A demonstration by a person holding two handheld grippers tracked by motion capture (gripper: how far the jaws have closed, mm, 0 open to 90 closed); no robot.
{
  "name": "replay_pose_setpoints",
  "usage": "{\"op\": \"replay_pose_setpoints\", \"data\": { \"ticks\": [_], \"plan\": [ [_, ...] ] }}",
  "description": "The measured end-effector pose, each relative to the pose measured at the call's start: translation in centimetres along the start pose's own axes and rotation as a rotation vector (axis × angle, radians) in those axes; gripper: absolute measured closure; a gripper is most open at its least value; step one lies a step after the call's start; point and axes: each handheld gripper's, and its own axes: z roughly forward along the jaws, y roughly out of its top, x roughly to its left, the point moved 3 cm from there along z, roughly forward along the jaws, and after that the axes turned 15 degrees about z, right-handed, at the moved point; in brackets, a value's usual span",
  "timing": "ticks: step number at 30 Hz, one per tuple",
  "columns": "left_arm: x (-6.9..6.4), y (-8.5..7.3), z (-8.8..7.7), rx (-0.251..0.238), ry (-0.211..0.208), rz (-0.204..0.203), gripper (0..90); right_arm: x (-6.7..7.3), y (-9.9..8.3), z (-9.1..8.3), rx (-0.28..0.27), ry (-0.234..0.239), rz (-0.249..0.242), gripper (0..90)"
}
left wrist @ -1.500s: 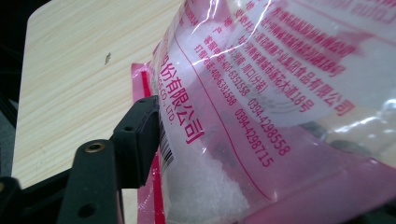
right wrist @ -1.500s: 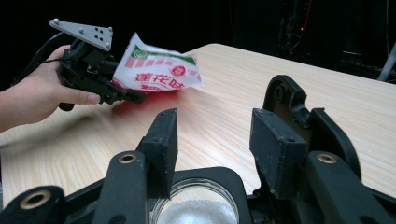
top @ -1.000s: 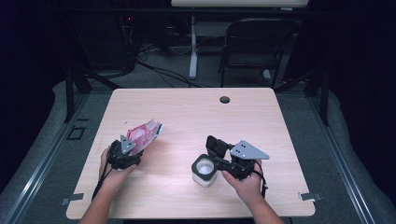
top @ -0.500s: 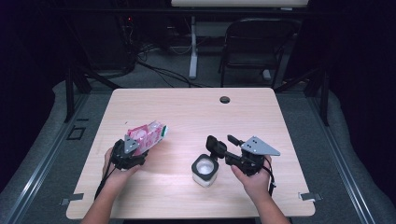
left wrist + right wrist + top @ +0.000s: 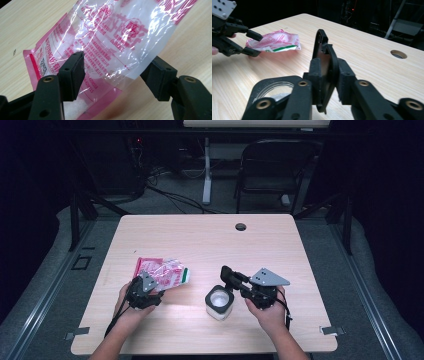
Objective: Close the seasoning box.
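Left gripper [image 5: 150, 287] is sitting at the left front of the counter [image 5: 280, 240], jaws clamped on the near end of a pink-and-clear plastic bag [image 5: 162, 271]. In the left gripper view the bag [image 5: 117, 42] is running up and away between the two jaws, one jaw pressing on the printed face, the other showing at the opposite edge (white grains are showing through the film near the bottom corner). The bag is lying crumpled on the wood, green stripe at its right end, well apart from the jar.

Middle front: a small glass jar [image 5: 219, 301] is standing upright on the counter, open mouth up, whitish inside. No lid on it.

Right gripper [image 5: 235, 281] is hovering just right of the jar, pointing left and away from the person. Its jaws have just been closing and are now clamped on a black lid [image 5: 324, 67], held on edge between the pads in the right gripper view. The jar rim [image 5: 277, 87] is sitting just below and left of that lid in the same view; the bag [image 5: 274, 41] and left gripper [image 5: 252, 43] are showing farther off.

Far edge, right of centre: a round cable hole [image 5: 241, 226] in the counter.
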Motion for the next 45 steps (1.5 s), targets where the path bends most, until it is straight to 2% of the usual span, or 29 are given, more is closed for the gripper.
{"op": "replay_pose_setpoints", "data": {
  "ticks": [5,13,19,26,32,34,38,42,45],
  "plan": [
    [-0.2,0.1,-0.9,-0.024,-0.001,0.014,36.7,-0.1,0.1,-0.3,0.005,-0.001,-0.013,80.9],
    [-0.5,0.5,-2.3,-0.085,-0.015,-0.02,37.0,1.0,0.0,-0.6,0.009,-0.033,-0.102,82.9],
    [-0.3,0.6,-2.2,-0.106,-0.011,-0.03,37.5,2.3,-0.1,-0.7,0.006,-0.034,-0.154,83.1],
    [0.1,0.6,-1.9,-0.113,-0.009,-0.045,38.0,3.3,-0.6,-0.7,0.015,0.005,-0.169,76.2],
    [0.3,0.5,-2.0,-0.124,0.003,-0.052,38.3,3.8,-1.3,-0.3,0.05,0.026,-0.186,69.9],
    [0.3,0.5,-2.0,-0.124,0.004,-0.052,38.4,4.1,-1.7,-0.1,0.076,0.029,-0.215,67.2],
    [0.4,0.3,-1.9,-0.119,0.008,-0.047,38.5,4.8,-2.1,0.3,0.083,0.03,-0.25,62.9],
    [0.5,0.2,-1.7,-0.113,0.007,-0.046,38.6,5.1,-2.3,0.5,0.093,0.035,-0.255,59.0],
    [0.5,0.2,-1.7,-0.115,0.008,-0.049,38.6,5.4,-2.5,0.6,0.094,0.056,-0.255,55.4]
  ]
}}
